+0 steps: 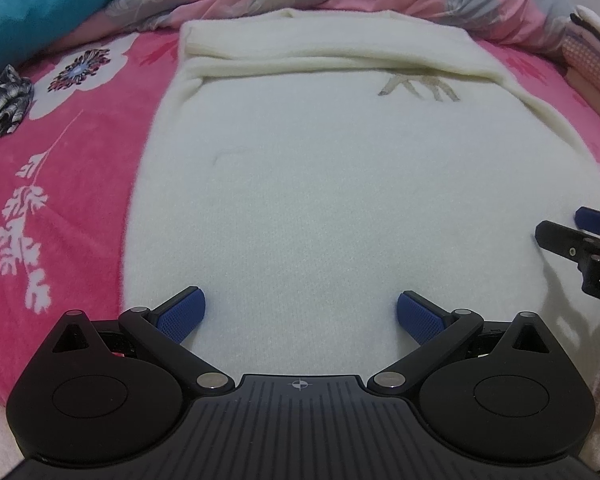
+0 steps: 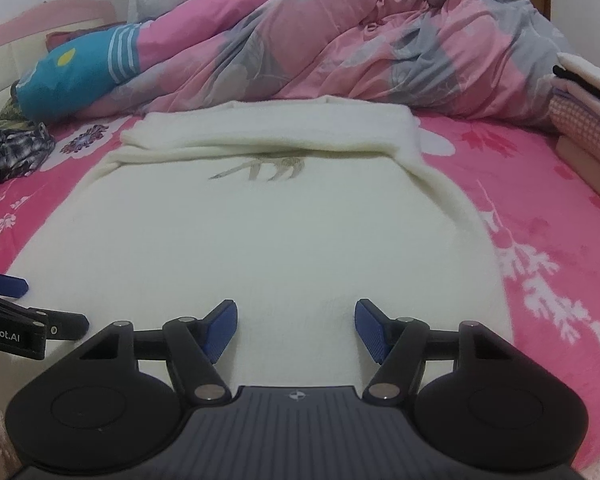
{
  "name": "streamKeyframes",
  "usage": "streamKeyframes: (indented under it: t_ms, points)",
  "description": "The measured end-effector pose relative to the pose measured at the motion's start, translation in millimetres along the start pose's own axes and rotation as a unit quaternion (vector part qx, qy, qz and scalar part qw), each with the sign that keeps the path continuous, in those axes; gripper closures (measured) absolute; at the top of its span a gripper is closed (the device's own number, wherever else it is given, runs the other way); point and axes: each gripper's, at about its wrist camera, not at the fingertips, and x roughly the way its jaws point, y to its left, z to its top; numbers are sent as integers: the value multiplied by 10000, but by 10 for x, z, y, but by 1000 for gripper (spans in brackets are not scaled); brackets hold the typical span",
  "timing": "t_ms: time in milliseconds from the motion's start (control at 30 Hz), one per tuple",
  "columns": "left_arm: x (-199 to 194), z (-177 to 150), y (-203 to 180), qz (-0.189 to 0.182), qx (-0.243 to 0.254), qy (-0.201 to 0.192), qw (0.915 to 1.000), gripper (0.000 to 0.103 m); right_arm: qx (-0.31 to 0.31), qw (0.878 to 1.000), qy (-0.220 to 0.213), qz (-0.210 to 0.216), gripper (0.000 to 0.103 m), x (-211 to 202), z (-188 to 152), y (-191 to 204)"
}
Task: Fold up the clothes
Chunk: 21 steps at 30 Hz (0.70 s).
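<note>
Cream fuzzy knit sweater (image 1: 300, 184) lies flat on the pink floral fleece bedsheet (image 1: 60, 184), sleeves folded across its far end in a thick soft band, faint print just below. Left gripper (image 1: 300, 312) and right gripper (image 2: 296, 326) both spread wide, empty, over the sweater's near hem, blue ribbed pads (image 1: 182, 314) clear of each other. Open sheet on both sides; rumpled pink-grey quilt (image 2: 380, 52) crowds the far edge, crumpled plaid cloth (image 2: 8, 154) far left.
</note>
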Motion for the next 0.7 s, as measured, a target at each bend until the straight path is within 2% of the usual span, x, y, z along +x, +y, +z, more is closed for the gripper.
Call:
streamKeyframes:
  t_ms: [133, 367, 700]
  points:
    - [3, 15, -2, 17, -3, 52, 10000, 0, 22, 10000, -45, -14, 35, -19, 8, -2]
    - [-11, -40, 6, -16, -15, -119, 9999, 0, 60, 9999, -126, -38, 36, -56, 24, -6]
    - [-17, -69, 21, -65, -42, -234, 9997, 0, 14, 9996, -272, -102, 44, -149, 70, -19]
